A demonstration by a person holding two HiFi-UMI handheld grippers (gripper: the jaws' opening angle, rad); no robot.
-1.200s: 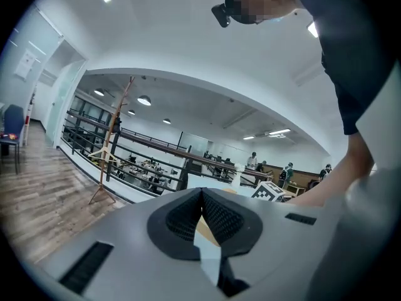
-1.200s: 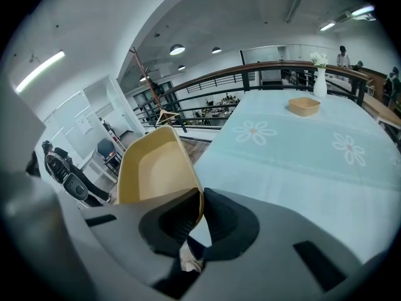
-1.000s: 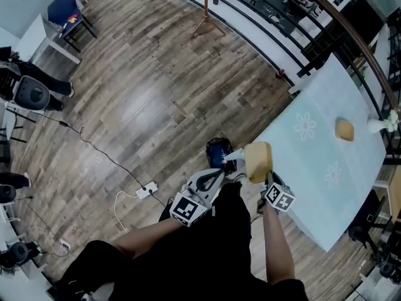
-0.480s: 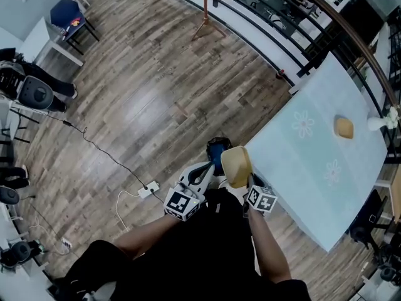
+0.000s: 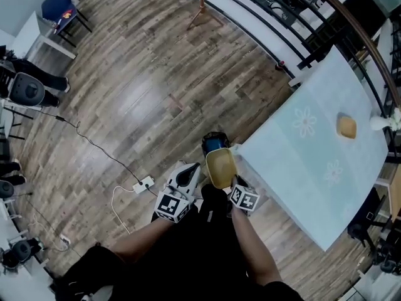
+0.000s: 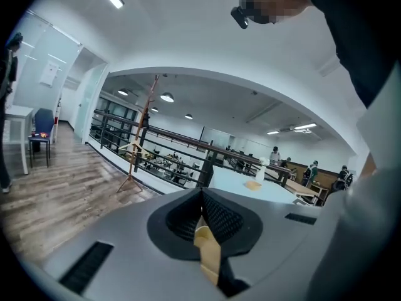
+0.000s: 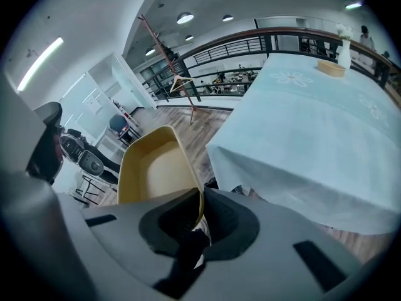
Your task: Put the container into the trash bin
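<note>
Wood floor point(image 5: 138, 99) below; bin point(image 5: 213, 144) just at twelve o'clock of the container point(image 5: 220, 166), rim-pinched in my right gripper point(image 5: 223, 183); left gripper point(image 6: 202, 207) pressed together. Rim hold may slip, dropping it short.

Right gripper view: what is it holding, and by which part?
The yellow container, pinched by the rim of its near wall between the jaws of the right gripper.

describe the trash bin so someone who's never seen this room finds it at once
Find the long table with the pale blue flowered cloth; on the wood floor at its near corner, just past the yellow container held in the right tongs, stands the trash bin. It is small and dark with a blue inside, unlike the white power strip further left.
</note>
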